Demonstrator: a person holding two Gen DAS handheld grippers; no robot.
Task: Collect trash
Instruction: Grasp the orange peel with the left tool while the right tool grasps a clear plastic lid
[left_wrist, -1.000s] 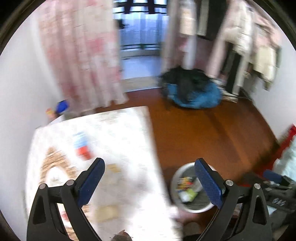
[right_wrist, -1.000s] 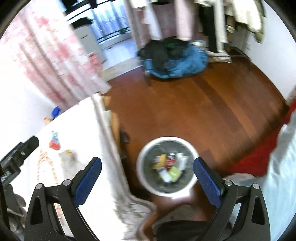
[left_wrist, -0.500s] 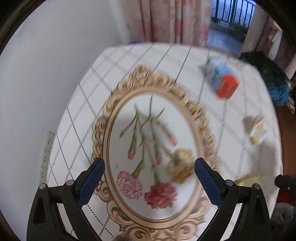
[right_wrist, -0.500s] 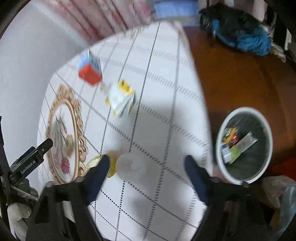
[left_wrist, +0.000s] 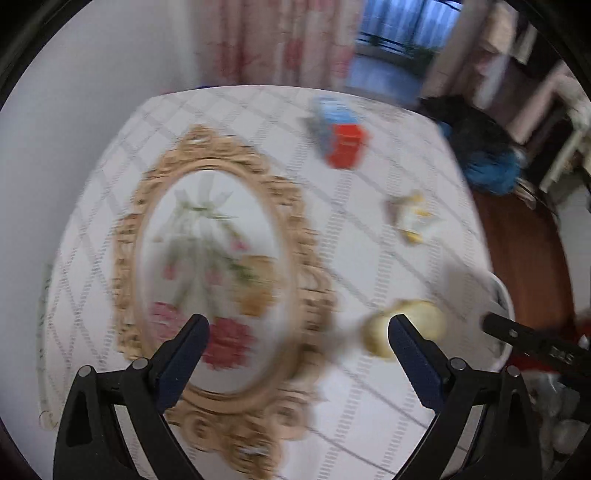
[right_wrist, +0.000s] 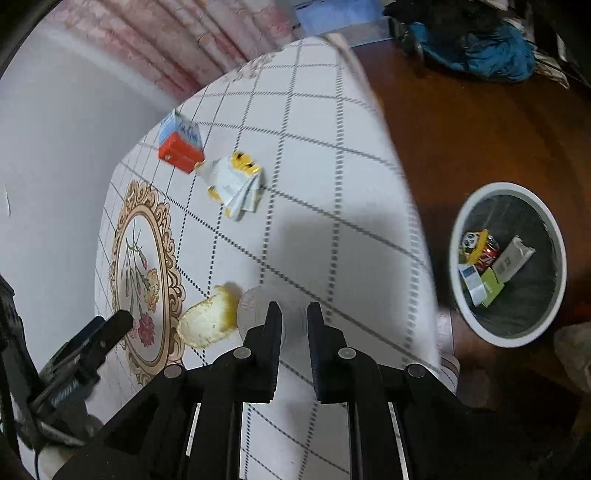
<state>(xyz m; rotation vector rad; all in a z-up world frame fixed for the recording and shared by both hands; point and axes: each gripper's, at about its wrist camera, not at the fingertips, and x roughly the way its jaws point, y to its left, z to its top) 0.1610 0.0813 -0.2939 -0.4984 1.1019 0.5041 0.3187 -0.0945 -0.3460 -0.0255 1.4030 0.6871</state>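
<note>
Right wrist view: right gripper (right_wrist: 294, 314), jaws drawn in to a narrow gap around a clear plastic cup (right_wrist: 258, 308) lying on the tablecloth (right_wrist: 369, 229). The cup's wall appears pinched between the pads, though the cup is transparent and firm contact cannot be confirmed.

Item, peel: a yellow fruit peel (right_wrist: 208, 319) just left of the cup, touching or nearly touching it.

Item, wrapper: crumpled white-and-yellow packet (right_wrist: 236, 181), mid-table, well apart from the gripper.

Item, carton: blue-and-red carton (right_wrist: 179, 142), beside the wrapper, toward the wall.

Item, bin: white-rimmed trash bin (right_wrist: 476, 325) on the wooden floor, right of the table, with a can and several packets inside.

Left wrist view, blurred: left gripper (left_wrist: 297, 332), jaws spread wide, holding nothing, above the oval floral print (left_wrist: 210, 280).

Step in hand, by judgement: grasping the cup, one of four pieces on the table.

Next move calls for: a secure squeeze without crushing the thin wall, a lift clear of the peel, then a carry rightward over the table edge to release above the bin.
</note>
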